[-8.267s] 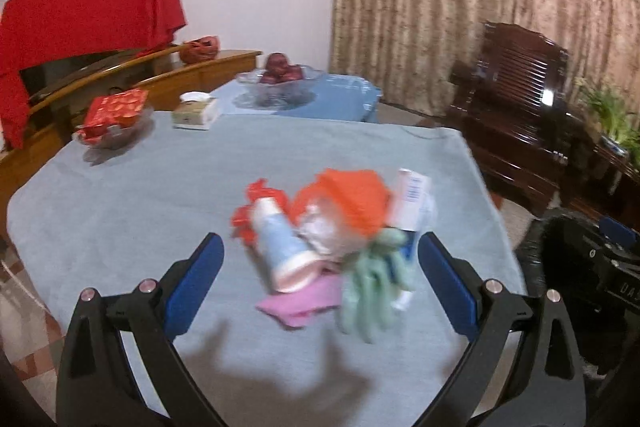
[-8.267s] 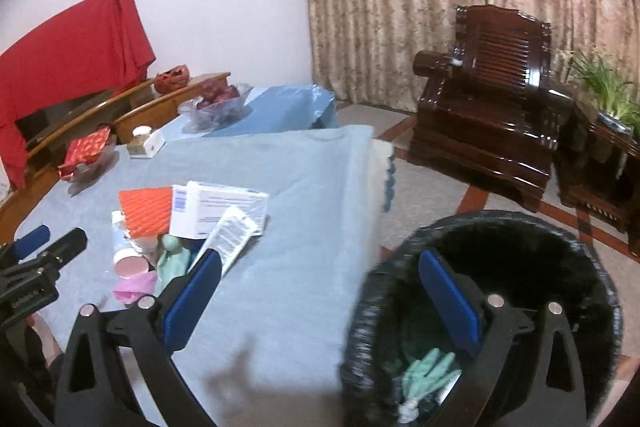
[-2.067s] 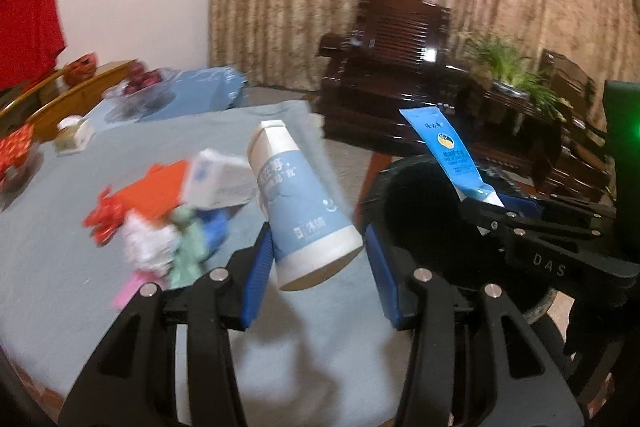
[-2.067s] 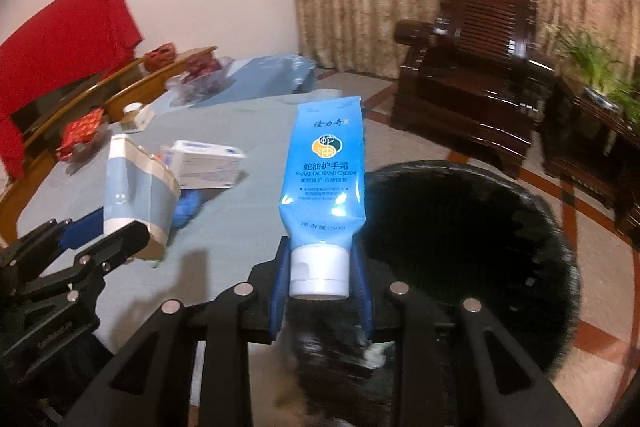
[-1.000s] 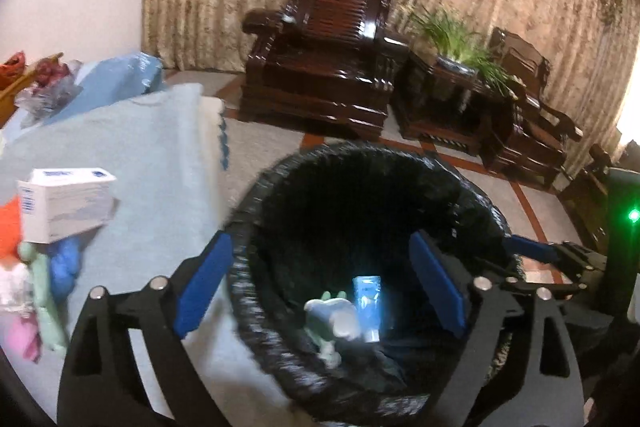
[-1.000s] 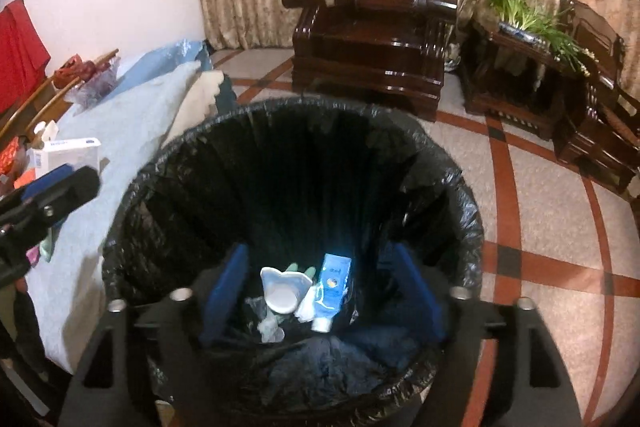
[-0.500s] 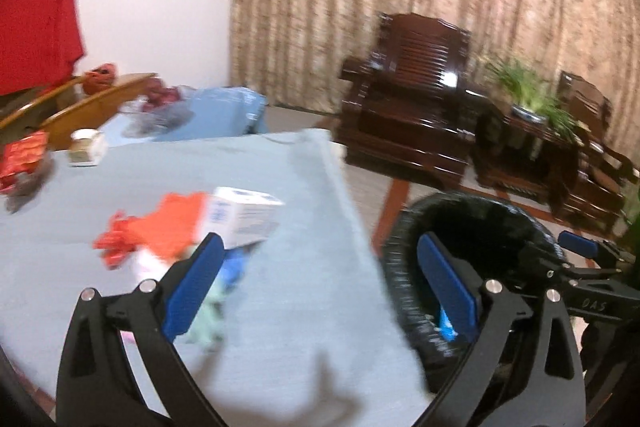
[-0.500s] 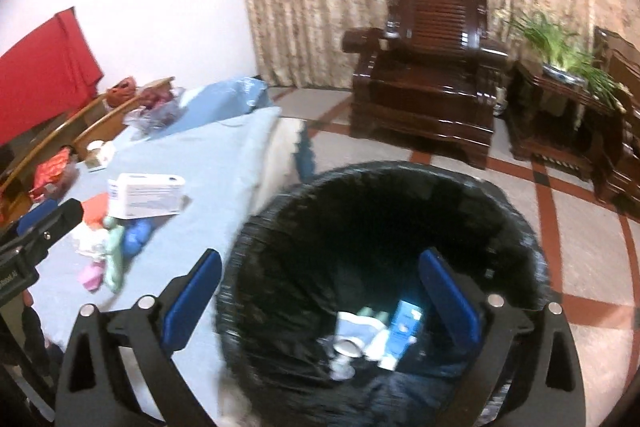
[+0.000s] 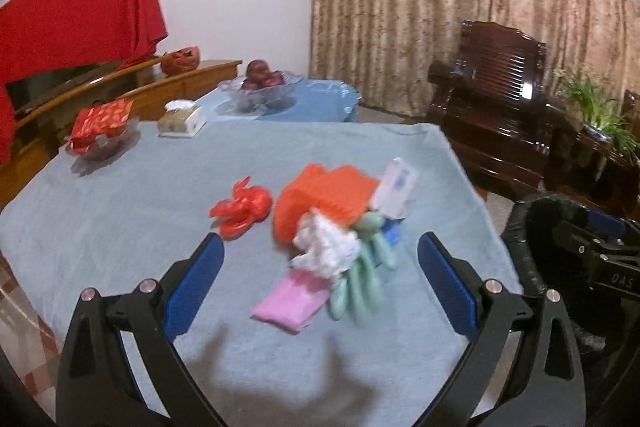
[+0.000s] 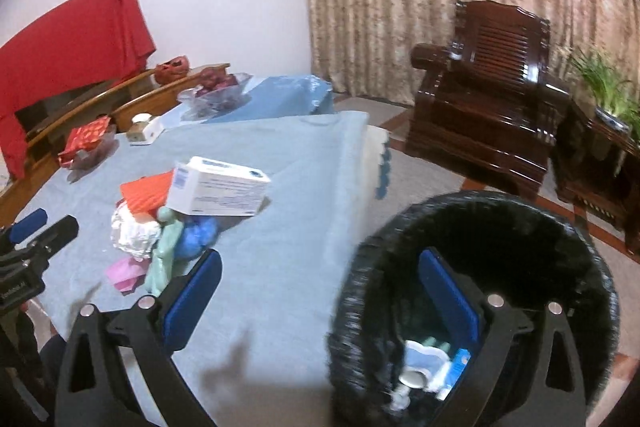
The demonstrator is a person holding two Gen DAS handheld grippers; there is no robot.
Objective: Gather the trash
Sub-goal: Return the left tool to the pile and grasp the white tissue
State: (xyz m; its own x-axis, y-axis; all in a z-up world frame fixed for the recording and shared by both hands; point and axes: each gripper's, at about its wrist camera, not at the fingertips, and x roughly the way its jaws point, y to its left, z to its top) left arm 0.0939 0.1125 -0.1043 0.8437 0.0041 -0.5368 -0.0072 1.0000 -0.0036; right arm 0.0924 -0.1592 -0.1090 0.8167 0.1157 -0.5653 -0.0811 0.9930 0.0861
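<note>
Nearest the lens in the left wrist view, the left tongs [image 9: 320, 267] stood released and empty, blue pads spread wide, aimed down at the trash pile [image 9: 332, 223] on the bench [image 9: 120, 227]. In the right wrist view, the right tongs [image 10: 320, 291] were likewise released, holding nothing, one pad over the bench edge and the other over the black-lined bin [image 10: 472, 291] standing on the floor just beside the bench.

The step in hand was judged to be a fresh approach to the pile. It would be done well by choosing one item at the near edge, straddling it squarely with both pads, and closing only once the pads reached bench level, so that neighbouring pieces are not dragged along.

The pile lay toward the bench's bin side. At its near edge were a pink packet [image 9: 290, 301] and a pale green glove [image 9: 360, 275], limp and partly blurred. Behind these sat a crumpled white wad [image 9: 326, 243] and a blue item [image 10: 196, 237]. Farther back, an orange textured sheet [image 9: 328, 195] lay under a white carton [image 10: 218, 191] with blue print, which rested tilted on the heap. A red crumpled bag [image 9: 242, 209] lay apart to the left. Items already in the bin included a pale cup and a blue tube.
</note>
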